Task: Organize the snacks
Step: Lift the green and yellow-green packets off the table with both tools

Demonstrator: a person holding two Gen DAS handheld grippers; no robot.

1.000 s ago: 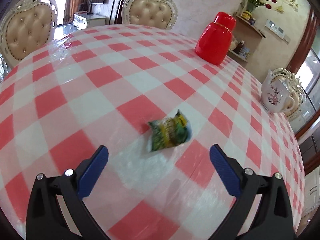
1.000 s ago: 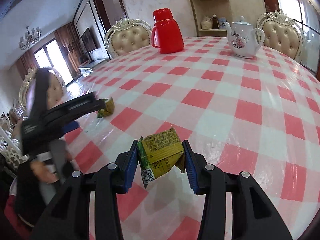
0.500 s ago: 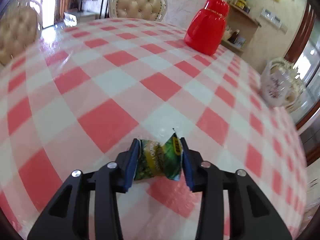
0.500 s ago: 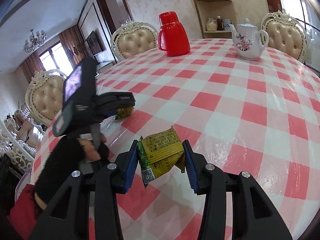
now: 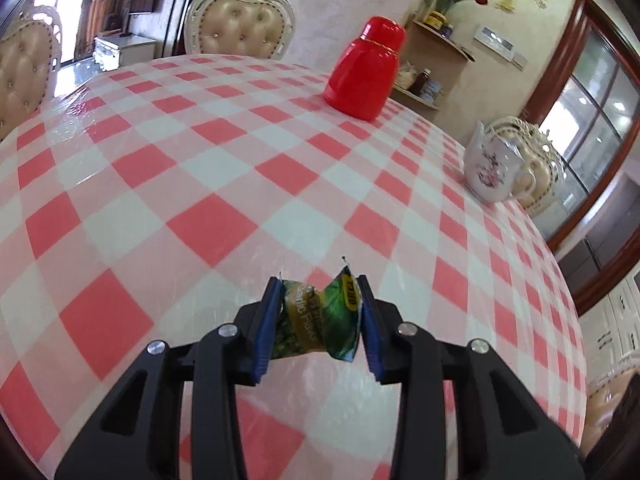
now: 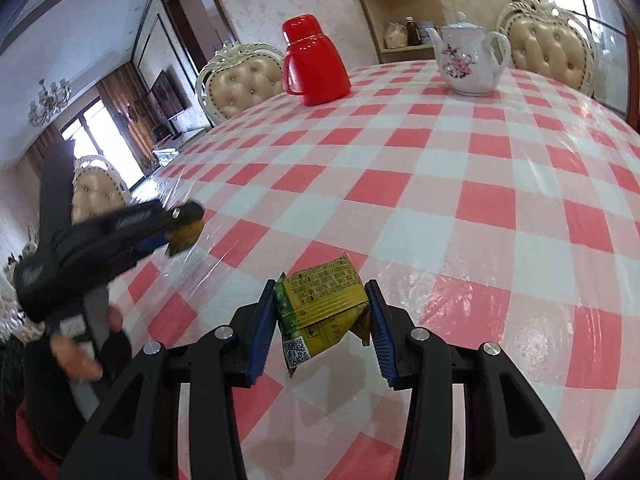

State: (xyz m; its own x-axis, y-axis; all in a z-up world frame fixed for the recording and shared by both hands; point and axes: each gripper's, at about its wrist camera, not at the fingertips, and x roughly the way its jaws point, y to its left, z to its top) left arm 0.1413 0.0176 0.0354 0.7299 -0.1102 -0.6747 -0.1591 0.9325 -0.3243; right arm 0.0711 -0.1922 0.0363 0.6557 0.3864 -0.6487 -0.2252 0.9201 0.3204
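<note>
A small green snack packet (image 5: 318, 318) is squeezed between the blue pads of my left gripper (image 5: 319, 316), which is shut on it just above the red-and-white checked table (image 5: 208, 184). My right gripper (image 6: 322, 314) is shut on a yellow-green snack packet (image 6: 320, 304) that shows printed text and a QR code. In the right wrist view the left gripper (image 6: 176, 230) appears at the left, blurred, held by a person's hand (image 6: 76, 356), with the green packet (image 6: 186, 234) at its tip.
A red thermos jug (image 5: 366, 70) stands at the far side of the table, and a white flowered teapot (image 5: 494, 168) sits near the right edge. Cream tufted chairs (image 5: 240, 26) ring the table. A corner shelf (image 6: 396, 16) holds jars.
My left gripper went from wide open short of the green packet to shut on it, then lifted it slightly. The right gripper kept its hold on the yellow-green packet.
</note>
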